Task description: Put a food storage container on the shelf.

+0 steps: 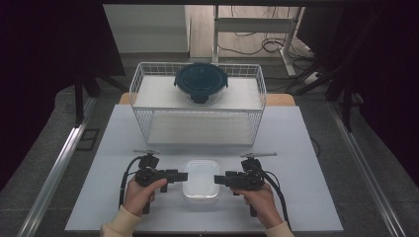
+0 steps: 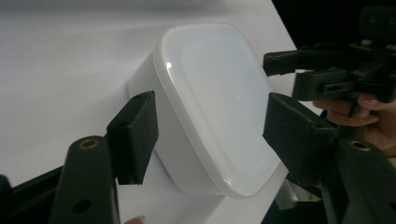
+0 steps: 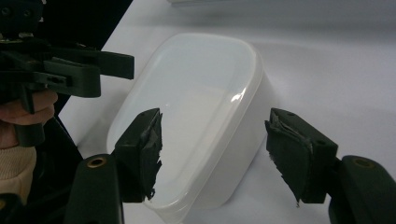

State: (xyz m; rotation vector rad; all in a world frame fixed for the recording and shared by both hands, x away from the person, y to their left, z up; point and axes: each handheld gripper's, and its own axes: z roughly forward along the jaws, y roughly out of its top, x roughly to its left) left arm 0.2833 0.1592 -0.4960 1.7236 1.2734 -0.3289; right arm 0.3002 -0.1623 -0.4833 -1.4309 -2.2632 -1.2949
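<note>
White lidded box (image 1: 201,184) sits low in the middle of the high view, on the pale table (image 1: 296,148), with bare tabletop all round it and a clear strip between it and the near edge. One such box, and two grippers flank it. Left gripper (image 1: 182,175) comes in from the left, right gripper (image 1: 219,179) from the right, both pointing inward at the box's sides. In the left gripper view its jaws stand partly apart with the box's corner between them, the pads not pressing on it; the right gripper view shows the same, pads either side of the rim with gaps showing. Neither has hold of anything.

Higher in the frame stands one white wire basket (image 1: 143,89) with two shelves. On the upper shelf rests one round container with a dark teal lid (image 1: 201,80); what is inside it I cannot tell.
</note>
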